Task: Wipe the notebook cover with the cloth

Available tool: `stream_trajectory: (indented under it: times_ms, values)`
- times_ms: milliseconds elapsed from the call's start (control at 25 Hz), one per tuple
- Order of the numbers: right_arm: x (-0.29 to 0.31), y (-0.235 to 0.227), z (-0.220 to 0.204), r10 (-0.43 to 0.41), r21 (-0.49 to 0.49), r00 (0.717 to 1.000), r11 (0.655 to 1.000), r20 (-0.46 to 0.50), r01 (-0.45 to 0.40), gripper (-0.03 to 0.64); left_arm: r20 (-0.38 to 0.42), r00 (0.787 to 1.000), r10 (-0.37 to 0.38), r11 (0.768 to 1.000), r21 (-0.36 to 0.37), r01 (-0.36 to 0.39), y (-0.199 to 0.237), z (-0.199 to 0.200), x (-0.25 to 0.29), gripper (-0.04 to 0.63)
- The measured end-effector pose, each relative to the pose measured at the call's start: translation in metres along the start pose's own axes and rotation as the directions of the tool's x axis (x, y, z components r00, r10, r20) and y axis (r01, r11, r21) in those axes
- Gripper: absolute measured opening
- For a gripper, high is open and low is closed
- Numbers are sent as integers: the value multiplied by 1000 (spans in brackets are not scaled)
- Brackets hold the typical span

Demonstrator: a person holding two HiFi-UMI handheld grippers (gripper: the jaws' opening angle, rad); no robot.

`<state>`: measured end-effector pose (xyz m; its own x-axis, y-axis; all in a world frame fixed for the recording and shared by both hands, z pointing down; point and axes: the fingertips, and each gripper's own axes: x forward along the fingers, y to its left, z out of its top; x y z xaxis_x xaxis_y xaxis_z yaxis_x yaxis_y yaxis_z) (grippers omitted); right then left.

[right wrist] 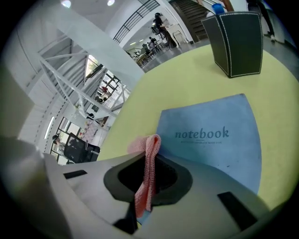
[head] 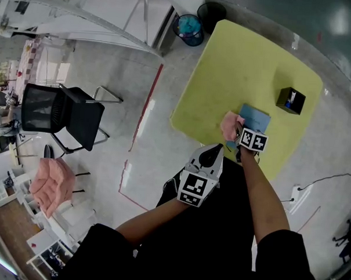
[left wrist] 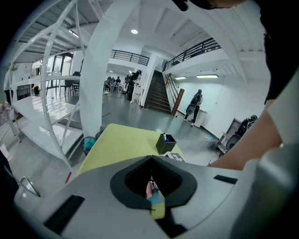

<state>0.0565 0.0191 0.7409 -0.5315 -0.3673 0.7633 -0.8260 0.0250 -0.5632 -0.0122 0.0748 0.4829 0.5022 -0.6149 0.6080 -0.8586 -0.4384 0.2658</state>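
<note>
A blue notebook [head: 256, 119] [right wrist: 210, 135] lies near the front edge of the yellow-green table [head: 237, 64]. My right gripper [head: 238, 135] [right wrist: 152, 156] is at the notebook's near left corner, shut on a pink cloth [head: 229, 125] [right wrist: 147, 173]. The cloth bunches over the jaw tips and hangs down between them. My left gripper [head: 211, 154] [left wrist: 152, 158] is held off the table's near edge, above the floor. It points toward the table with its jaws together and nothing in them. Through their gap, the left gripper view shows only a sliver of pink, blue and yellow.
A black pen holder [head: 290, 100] [right wrist: 237, 42] [left wrist: 165, 143] stands on the table beyond the notebook. On the floor are a black office chair [head: 60, 111], a bin [head: 189, 28] past the table's far corner and a pink bundle [head: 50, 182] on a rack.
</note>
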Motion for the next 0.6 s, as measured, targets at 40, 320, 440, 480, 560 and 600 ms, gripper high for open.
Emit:
stream_trajectory:
  times_ms: [40,320,440,480,560,600]
  values:
    - [0,-1,0,3,3,1000,1000,-3,-3,37,3,1000,2,1000,4,-2,1,2,1,3]
    - [-4,-7,1,-5,34,1000,999,-10,5,35,0,1000,14,1000,0,-14,6,6,3,3]
    - [-10,-14,3,-32,13,999,999,3,32,35,-1,1000,5,1000,2,-5,5,9,6,3]
    - [-12,-16,3,-34,15,999,999,6,34,35,-2,1000,3,1000,3,-3,4,9,6,3]
    - [-15,-19,3,-32,16,999,999,7,32,35,-2,1000,-1,1000,7,1,4,11,7,3]
    - [-16,-20,3,-32,14,999,999,5,32,35,-3,1000,-3,1000,9,3,4,11,8,3]
